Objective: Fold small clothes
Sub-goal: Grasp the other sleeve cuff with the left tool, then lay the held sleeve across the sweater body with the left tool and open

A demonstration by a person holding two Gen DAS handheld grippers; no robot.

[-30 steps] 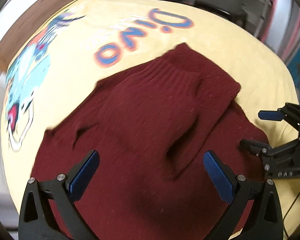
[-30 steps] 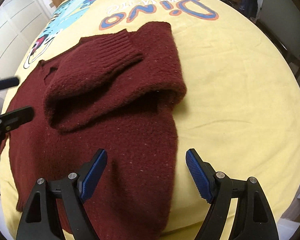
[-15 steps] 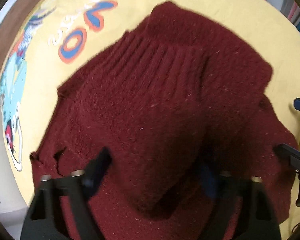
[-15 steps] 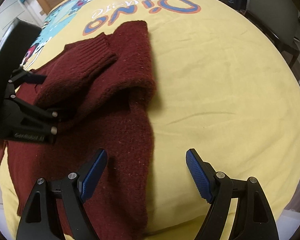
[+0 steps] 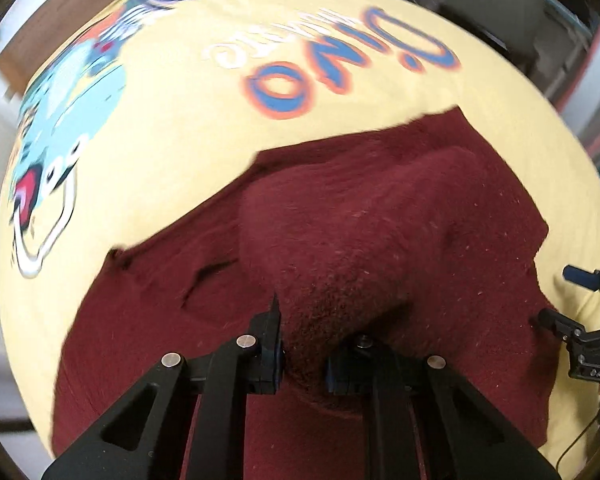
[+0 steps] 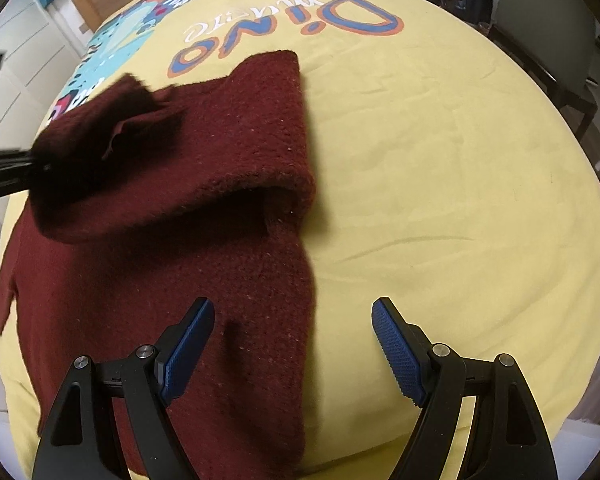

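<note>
A dark red knit sweater (image 6: 236,168) lies on a yellow printed cloth (image 6: 440,168). Its right sleeve is folded across the chest. My left gripper (image 5: 302,360) is shut on the sleeve's cuff end (image 5: 332,280) and holds it lifted above the sweater body (image 5: 140,320). In the right wrist view the lifted cuff (image 6: 112,128) is blurred at the left, with the left gripper (image 6: 4,168) beside it. My right gripper (image 6: 288,344) is open and empty, over the sweater's lower right edge. It shows at the right edge of the left wrist view (image 5: 572,300).
The yellow cloth carries a "Dino" print (image 6: 284,36) and a cartoon dinosaur (image 5: 60,112) beyond the sweater. A dark chair (image 6: 548,24) stands past the cloth's far right edge. White cabinet doors (image 6: 16,68) are at the left.
My left gripper came down onto the folded sleeve, shut on its cuff end and lifted it. My right gripper stayed open and shifted slightly right along the sweater's edge.
</note>
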